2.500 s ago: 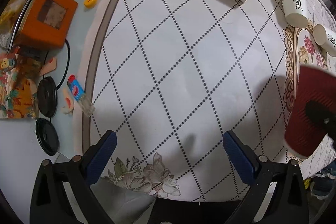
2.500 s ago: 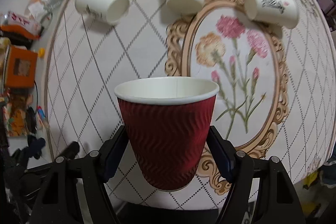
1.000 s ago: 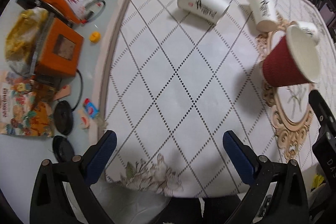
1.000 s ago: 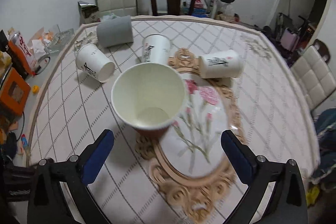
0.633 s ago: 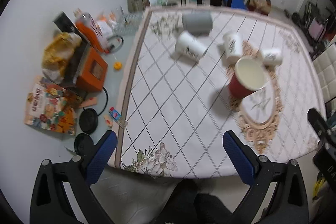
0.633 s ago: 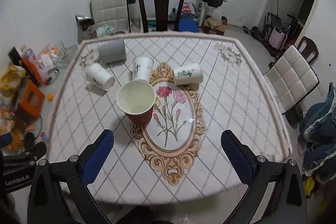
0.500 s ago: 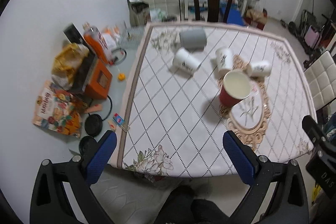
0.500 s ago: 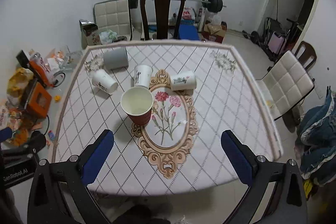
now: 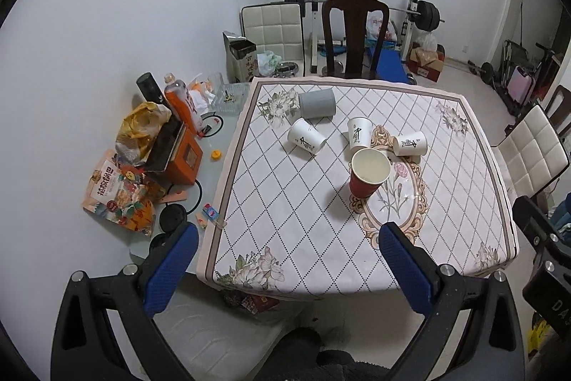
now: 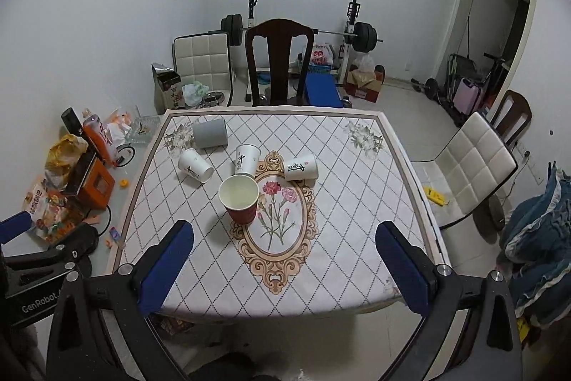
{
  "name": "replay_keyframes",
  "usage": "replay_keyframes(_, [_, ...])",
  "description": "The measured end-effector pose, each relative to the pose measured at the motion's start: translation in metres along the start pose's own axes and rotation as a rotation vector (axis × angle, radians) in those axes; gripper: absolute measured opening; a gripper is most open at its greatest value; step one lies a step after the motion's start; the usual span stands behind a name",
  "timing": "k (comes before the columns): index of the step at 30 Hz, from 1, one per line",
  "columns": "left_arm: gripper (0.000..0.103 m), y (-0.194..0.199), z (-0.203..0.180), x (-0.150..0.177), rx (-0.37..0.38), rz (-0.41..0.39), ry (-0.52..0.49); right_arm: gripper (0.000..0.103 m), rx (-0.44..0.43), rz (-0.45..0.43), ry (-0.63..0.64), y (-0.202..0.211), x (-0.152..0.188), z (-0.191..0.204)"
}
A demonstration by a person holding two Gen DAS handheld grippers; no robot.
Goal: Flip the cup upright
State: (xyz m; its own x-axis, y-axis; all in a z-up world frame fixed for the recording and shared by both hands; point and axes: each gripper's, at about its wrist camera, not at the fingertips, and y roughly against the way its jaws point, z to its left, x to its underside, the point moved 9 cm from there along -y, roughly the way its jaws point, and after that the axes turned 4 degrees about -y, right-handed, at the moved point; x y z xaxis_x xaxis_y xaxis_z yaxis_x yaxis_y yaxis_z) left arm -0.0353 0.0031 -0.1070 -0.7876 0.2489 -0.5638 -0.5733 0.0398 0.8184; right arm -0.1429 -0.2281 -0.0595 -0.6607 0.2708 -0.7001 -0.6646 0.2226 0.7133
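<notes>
Red cup stands upright mid-worktop, ahead of both open, empty hand-held grippers; right hand-held gripper nearer.

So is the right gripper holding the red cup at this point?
No. The red cup stands upright on the table, mouth up, while the right gripper is open and pulled well back from it.

print on white cups too small to read; right gripper cut off by frame edge.
</notes>
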Motion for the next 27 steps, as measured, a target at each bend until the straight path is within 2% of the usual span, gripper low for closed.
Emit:
replay_keyframes(17, [0.103,0.018,0.0,0.01,-0.024,-0.014,0.03,0.103,-0.006,-0.018,0.018,0.021,0.004,-0.008])
replay_keyframes(27, [0.103,0.02,0.004,0.014,-0.032,-0.014,0.037,0.103,-0.022,-0.001,0.022,0.017,0.008,-0.004])
